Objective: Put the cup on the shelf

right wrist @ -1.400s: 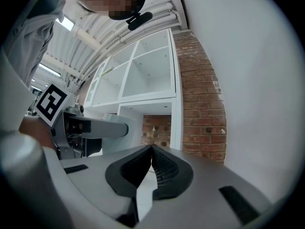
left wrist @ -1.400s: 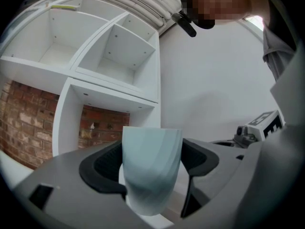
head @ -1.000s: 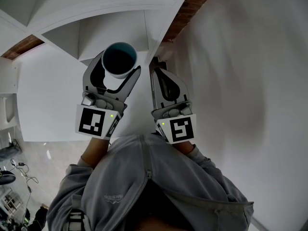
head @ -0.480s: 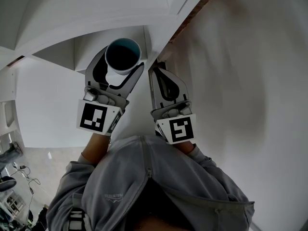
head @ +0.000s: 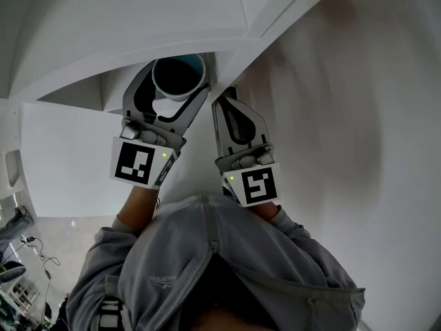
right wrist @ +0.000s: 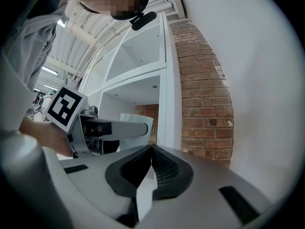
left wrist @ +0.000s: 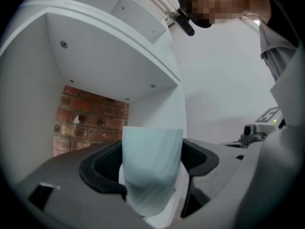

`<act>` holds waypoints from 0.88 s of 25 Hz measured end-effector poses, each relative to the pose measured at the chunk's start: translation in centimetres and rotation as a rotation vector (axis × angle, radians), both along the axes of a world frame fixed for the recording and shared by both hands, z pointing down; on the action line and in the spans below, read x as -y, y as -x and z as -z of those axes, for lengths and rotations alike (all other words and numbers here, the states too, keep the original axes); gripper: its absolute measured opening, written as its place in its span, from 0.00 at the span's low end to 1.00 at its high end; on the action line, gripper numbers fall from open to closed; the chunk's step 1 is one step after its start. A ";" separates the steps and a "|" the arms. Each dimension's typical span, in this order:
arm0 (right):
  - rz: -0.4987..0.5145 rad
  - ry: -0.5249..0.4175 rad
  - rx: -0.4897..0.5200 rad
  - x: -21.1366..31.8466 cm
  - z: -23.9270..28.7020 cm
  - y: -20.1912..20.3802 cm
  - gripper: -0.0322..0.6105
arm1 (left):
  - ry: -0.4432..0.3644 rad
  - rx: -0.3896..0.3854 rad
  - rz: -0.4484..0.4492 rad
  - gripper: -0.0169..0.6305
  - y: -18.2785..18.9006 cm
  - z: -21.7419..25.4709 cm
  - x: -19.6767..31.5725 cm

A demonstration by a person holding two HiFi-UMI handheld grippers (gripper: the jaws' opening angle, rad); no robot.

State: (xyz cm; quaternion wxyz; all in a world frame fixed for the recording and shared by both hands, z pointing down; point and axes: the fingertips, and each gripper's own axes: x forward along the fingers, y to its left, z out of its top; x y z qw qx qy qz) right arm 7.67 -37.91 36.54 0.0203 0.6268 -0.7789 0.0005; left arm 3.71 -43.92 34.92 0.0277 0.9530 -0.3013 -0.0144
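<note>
As left gripper [head: 176, 94] advanced, cup [head: 178, 76] (still clamped) slipped partly beneath shelf [head: 158, 19].

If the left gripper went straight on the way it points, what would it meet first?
The left gripper, shut on the cup, points into the open shelf compartment. The way looks free to the brick back wall, though the white side panel runs close by on its right; depth is unclear.
</note>
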 end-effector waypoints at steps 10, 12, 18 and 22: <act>0.003 0.030 0.005 0.8 -1.0 0.1 0.09 | 0.001 -0.044 0.000 0.61 -0.8 -0.3 1.8; 0.006 0.034 0.009 0.9 -1.1 0.1 0.09 | -0.003 -0.050 -0.002 0.61 -0.9 -0.2 1.8; 0.011 0.043 0.013 1.2 -1.5 0.3 0.09 | -0.022 -0.083 -0.009 0.61 -1.3 0.2 2.1; 0.009 0.045 0.016 1.3 -1.6 0.2 0.09 | -0.032 -0.075 -0.016 0.61 -1.5 0.0 2.3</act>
